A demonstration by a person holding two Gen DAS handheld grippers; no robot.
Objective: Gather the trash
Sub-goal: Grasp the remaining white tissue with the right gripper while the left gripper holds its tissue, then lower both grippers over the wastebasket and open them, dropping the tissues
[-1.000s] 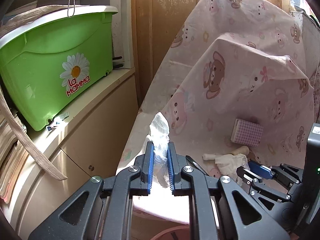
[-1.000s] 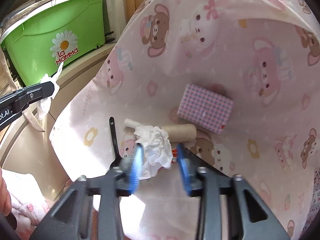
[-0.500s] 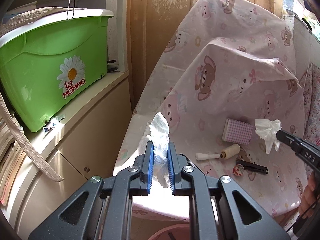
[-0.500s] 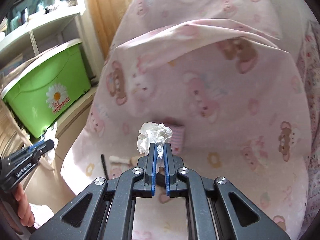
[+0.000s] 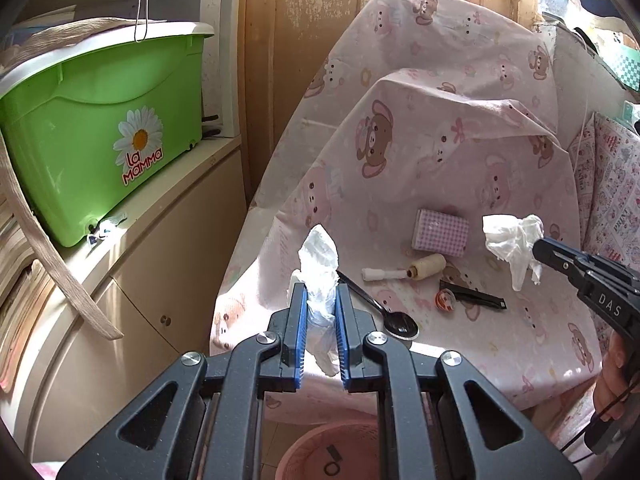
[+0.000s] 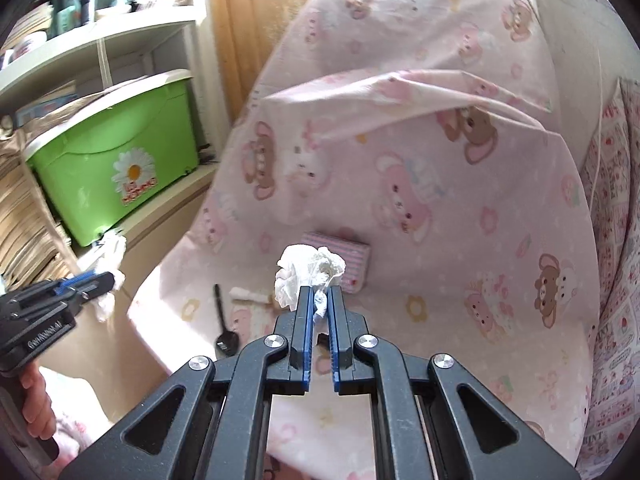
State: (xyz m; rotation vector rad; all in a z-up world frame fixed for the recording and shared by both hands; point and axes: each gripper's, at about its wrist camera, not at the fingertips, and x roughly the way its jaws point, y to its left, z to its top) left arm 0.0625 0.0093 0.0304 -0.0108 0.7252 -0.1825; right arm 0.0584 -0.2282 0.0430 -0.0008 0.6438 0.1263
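Observation:
My left gripper [image 5: 319, 292] is shut on a crumpled white tissue [image 5: 318, 264], held above the near edge of the pink bear-print cloth [image 5: 460, 168]. My right gripper [image 6: 319, 292] is shut on a second white tissue wad [image 6: 308, 270], lifted above the cloth; in the left wrist view that wad [image 5: 510, 240] hangs at the right from the right gripper [image 5: 538, 248]. On the cloth lie a black spoon [image 5: 380, 304], a cardboard roll [image 5: 426, 266], a white stick [image 5: 378, 274], a small round cap [image 5: 446, 300] and a black clip [image 5: 476, 296].
A pink checked box [image 5: 440, 232] sits on the cloth behind the litter. A pink basket [image 5: 332, 452] stands on the floor below my left gripper. A green LA MAMMA bin [image 5: 104, 132] rests on the beige cabinet [image 5: 132, 280] at left. A wooden door [image 5: 360, 20] stands behind.
The right gripper closed on the tissue wad beside the cardboard roll and lifted it off the cloth, up and to the right. The left gripper drew back slightly, keeping its tissue.

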